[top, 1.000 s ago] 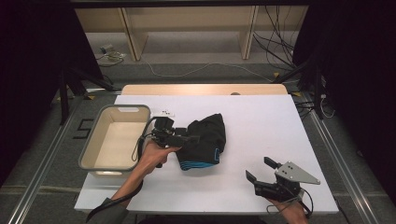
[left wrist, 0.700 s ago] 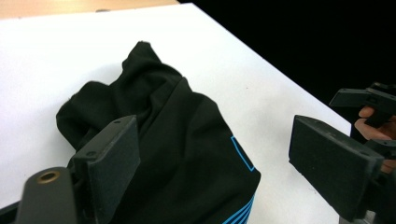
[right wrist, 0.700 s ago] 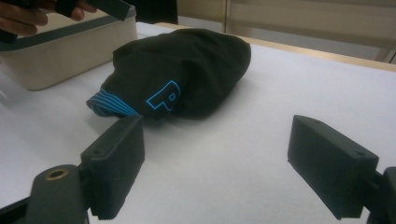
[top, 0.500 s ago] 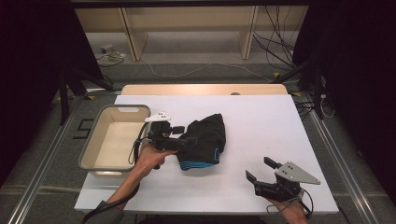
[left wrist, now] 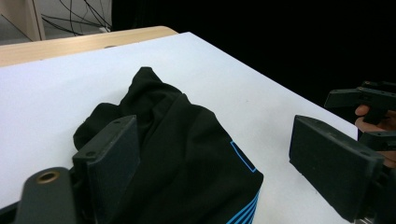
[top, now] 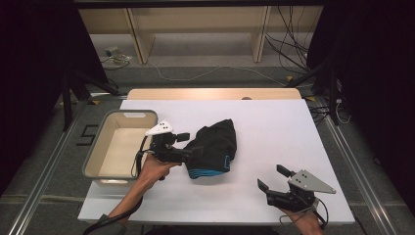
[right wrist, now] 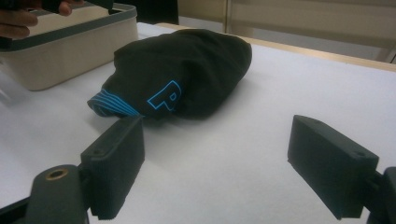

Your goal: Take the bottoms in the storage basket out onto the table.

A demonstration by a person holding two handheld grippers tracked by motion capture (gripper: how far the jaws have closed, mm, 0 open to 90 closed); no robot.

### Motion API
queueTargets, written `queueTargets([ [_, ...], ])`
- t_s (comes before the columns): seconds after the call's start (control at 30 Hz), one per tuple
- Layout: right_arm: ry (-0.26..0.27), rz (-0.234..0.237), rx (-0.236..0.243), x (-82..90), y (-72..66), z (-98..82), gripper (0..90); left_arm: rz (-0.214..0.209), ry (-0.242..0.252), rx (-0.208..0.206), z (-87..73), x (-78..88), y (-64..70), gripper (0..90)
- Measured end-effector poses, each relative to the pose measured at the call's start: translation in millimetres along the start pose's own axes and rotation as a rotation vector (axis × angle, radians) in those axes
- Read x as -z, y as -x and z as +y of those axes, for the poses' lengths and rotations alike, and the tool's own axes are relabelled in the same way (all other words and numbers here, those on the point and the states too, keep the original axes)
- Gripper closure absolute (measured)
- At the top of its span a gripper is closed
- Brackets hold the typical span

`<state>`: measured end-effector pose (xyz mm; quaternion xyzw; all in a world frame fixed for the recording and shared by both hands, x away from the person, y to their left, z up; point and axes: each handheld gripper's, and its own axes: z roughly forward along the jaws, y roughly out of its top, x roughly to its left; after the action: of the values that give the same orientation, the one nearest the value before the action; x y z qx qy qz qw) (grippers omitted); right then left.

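A black garment (top: pixel 215 146) with blue stripes and a blue letter lies bunched in the middle of the white table (top: pixel 274 122). My left gripper (top: pixel 188 146) is at the garment's left edge, pointing right, jaws wide apart. In the left gripper view the garment (left wrist: pixel 187 154) lies under and between the open jaws of the left gripper (left wrist: pixel 215 135), and the right-hand jaw stands clear of the cloth. My right gripper (top: pixel 272 177) rests open near the table's front right, with nothing between its jaws. In the right gripper view the garment (right wrist: pixel 182 70) lies ahead of the right gripper (right wrist: pixel 217 126).
A beige bin (top: pixel 120 144) with a grey rim sits at the table's left edge, beside my left hand; the bin (right wrist: pixel 70 44) also appears in the right gripper view. A wooden strip (top: pixel 210 93) borders the far edge. Cables lie on the floor behind.
My left gripper has shifted only slightly at the garment's left edge. The garment keeps its place and the right gripper has not moved.
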<state>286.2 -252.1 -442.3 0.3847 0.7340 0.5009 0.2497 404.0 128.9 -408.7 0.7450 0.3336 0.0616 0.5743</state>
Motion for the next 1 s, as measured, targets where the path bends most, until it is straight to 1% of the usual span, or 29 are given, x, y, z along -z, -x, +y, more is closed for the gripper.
queueTargets([
  [0.1,0.002,0.000,0.001,-0.3,-0.4,0.0,19.8,0.007,0.013,-0.005,-0.6,2.7,0.9,16.0],
  [0.2,0.002,0.000,0.000,-0.1,-0.1,-0.1,19.8,0.009,0.017,-0.027,-2.6,5.4,2.7,15.9],
  [0.3,0.003,-0.001,0.000,0.1,-0.1,-0.2,19.8,0.008,0.033,-0.035,-4.7,7.5,4.8,15.9],
  [0.4,0.005,0.001,-0.002,0.4,-0.2,-0.4,19.8,0.010,0.046,-0.059,-6.5,9.8,7.2,15.7],
  [0.6,0.008,0.003,-0.007,0.9,1.0,-0.5,19.7,0.001,0.078,-0.094,-10.2,17.1,13.3,15.2],
  [0.7,0.008,0.001,-0.008,0.8,1.4,-0.6,19.7,0.004,0.092,-0.111,-12.1,21.3,15.5,15.0],
  [1.0,0.013,0.004,-0.006,0.9,1.1,-0.6,19.6,0.007,0.102,-0.123,-18.3,30.3,20.1,14.8],
])
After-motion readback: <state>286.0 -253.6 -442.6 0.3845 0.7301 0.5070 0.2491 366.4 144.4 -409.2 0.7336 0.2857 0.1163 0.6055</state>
